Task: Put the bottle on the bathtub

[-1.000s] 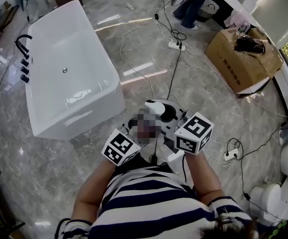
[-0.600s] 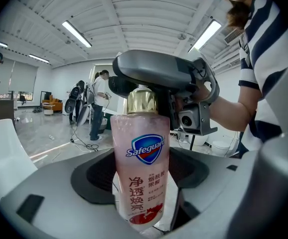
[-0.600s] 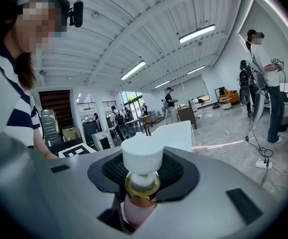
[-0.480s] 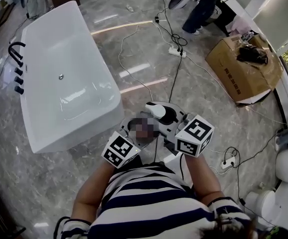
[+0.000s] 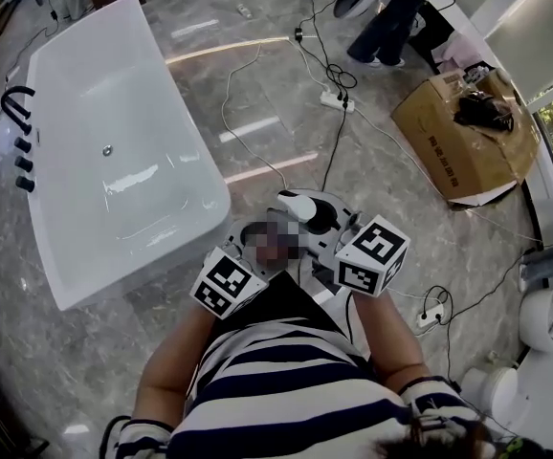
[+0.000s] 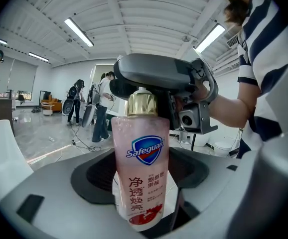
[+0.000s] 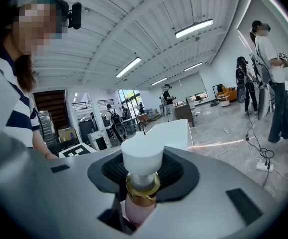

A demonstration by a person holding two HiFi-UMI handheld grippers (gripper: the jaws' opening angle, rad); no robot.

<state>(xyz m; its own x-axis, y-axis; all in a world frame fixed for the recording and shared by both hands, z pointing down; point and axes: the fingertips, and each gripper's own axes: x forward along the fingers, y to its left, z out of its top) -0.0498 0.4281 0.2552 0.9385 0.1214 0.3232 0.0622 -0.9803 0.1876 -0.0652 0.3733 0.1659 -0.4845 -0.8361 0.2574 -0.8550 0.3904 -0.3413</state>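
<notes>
A pink Safeguard pump bottle (image 6: 141, 178) with a gold collar stands between my left gripper's (image 6: 144, 218) jaws, which are shut on its lower body. My right gripper (image 6: 159, 78) sits at the bottle's top. In the right gripper view the white pump head (image 7: 142, 156) and gold collar rise between that gripper's (image 7: 139, 203) jaws, shut on the bottle. In the head view both grippers (image 5: 257, 251) (image 5: 315, 220) meet in front of the person's chest and the bottle is hidden. The white bathtub (image 5: 152, 266) stands on the floor to the left, apart from the grippers.
A black faucet (image 5: 13, 103) stands at the tub's far left side. Cables and a power strip (image 5: 337, 98) run across the marble floor ahead. A cardboard box (image 5: 463, 127) lies at the right, white toilets (image 5: 544, 318) further right. People (image 5: 387, 8) stand at the back.
Both grippers stay together in front of the chest. In the head view the bathtub has slid left and slightly up; the box and cables shifted a little too.
</notes>
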